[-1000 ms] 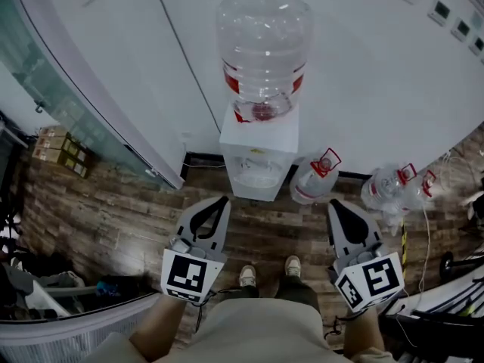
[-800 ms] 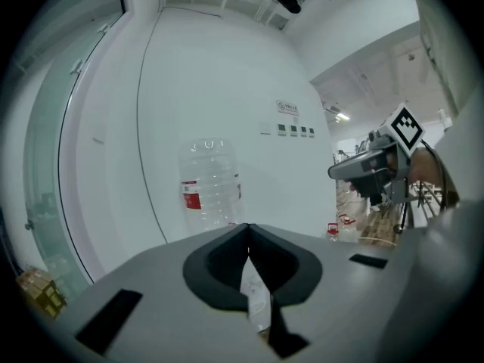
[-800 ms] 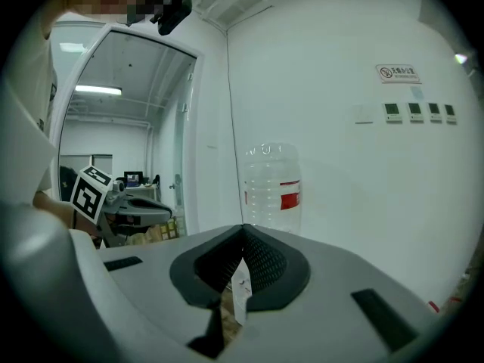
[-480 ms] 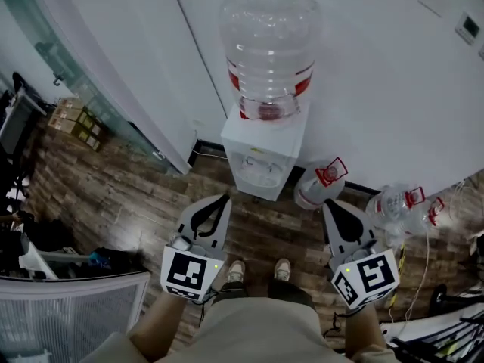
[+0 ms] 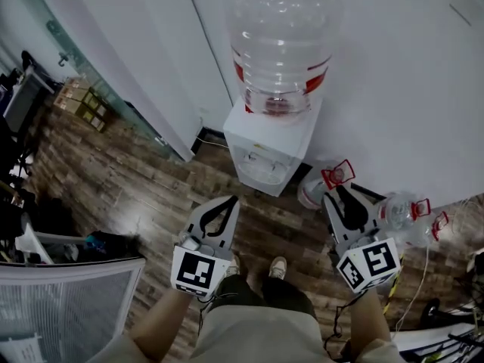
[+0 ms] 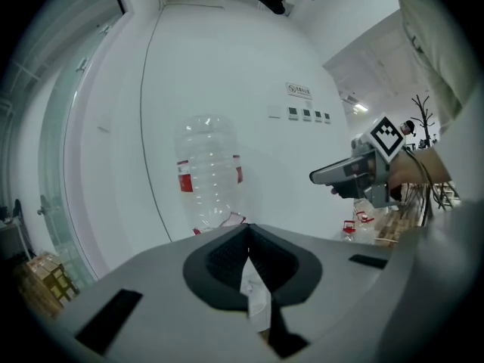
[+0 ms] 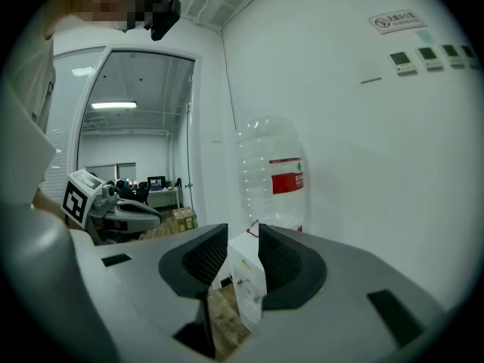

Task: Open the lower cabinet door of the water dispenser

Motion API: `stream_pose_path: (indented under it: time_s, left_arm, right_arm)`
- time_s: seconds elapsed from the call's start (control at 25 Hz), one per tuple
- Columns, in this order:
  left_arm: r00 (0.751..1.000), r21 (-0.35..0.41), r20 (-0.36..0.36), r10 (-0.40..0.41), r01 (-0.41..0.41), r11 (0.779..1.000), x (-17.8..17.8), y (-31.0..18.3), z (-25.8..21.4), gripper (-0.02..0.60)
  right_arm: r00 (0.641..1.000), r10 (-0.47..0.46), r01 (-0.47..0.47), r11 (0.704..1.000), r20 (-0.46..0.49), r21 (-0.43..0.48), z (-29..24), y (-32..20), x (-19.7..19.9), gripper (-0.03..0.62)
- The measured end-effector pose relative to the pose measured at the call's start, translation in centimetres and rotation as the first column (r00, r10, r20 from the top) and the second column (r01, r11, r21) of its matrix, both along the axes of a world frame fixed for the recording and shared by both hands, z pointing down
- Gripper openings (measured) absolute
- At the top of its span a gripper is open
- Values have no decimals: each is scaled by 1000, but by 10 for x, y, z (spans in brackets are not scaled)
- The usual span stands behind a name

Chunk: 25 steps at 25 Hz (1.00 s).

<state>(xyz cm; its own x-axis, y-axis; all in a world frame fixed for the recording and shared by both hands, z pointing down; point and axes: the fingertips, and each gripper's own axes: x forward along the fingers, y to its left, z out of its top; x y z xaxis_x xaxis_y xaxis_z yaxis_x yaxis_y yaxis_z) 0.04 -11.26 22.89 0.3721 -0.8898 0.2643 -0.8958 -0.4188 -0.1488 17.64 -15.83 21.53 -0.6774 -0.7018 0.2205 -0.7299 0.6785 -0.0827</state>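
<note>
We stand facing the water dispenser (image 5: 270,138), a white cabinet set against the white wall (image 5: 393,89) on the wooden floor (image 5: 144,203), with a large clear bottle (image 5: 281,44) upended on its top. It lies ahead of our shoes (image 5: 277,267), between the lines along which the two claws point, and well apart from both. The left claw (image 5: 226,201) hangs in the air with its jaws pressed together tip to tip and nothing in them. The right claw (image 5: 339,193) hangs level with it; its jaws have just been opening and now stand a narrow gap apart, holding nothing. Through that gap in the right gripper view we see the dispenser's front, and the lower cabinet door (image 7: 249,305) shows only as a plain white strip flush with it; we cannot make out its edges or handle. Just beside the dispenser, on its right, an empty bottle (image 5: 314,191) with a red handle lies on the floor, and another (image 5: 401,214) lies farther right. Cardboard boxes (image 5: 83,103) sit by the glass partition (image 5: 53,44) at the left.
</note>
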Motion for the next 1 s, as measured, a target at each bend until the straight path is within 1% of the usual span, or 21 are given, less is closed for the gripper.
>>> stream_pose_path:
  time_s: [0.12,0.32,0.4,0.48,0.6,0.8,1.0]
  left_arm:
    - [1000,-2,-10,10,-10,1000,0,-12,25,6]
    - [999,-8,-39,-4,4,1000,-10,-32,73,6]
    - [999,-15,-45,-13,13,1000,-14,-39,96,6]
    - [999,-18,-36,-10,10,1000,-15,-46,120,6]
    - [1000,-8,-28,2,-2,1000,-15,-57,156,6]
    - [995,14,-102,-16,18,1000,-17,-73,210,6]
    - [996,23,-93,12,-10,1000,-16,-89,273,6]
  right_arm:
    - [1000,-14,14,1000,6,-16,32,-16,-5,177]
    - [1000,-15,14,999,-12,-45,110,-39,-13,222]
    - [999,0,0,1000,-33,-24,138,-46,-14,221]
    - [999,8,-8,1000,-41,-12,166,-53,-14,216]
    - [999,-1,-1,999,-40,-36,214,-62,-17,225]
    - [998,-2,-3,997,-55,-83,292,-80,-22,237]
    - [998,14,-22,992,-66,-124,363,-101,-25,252]
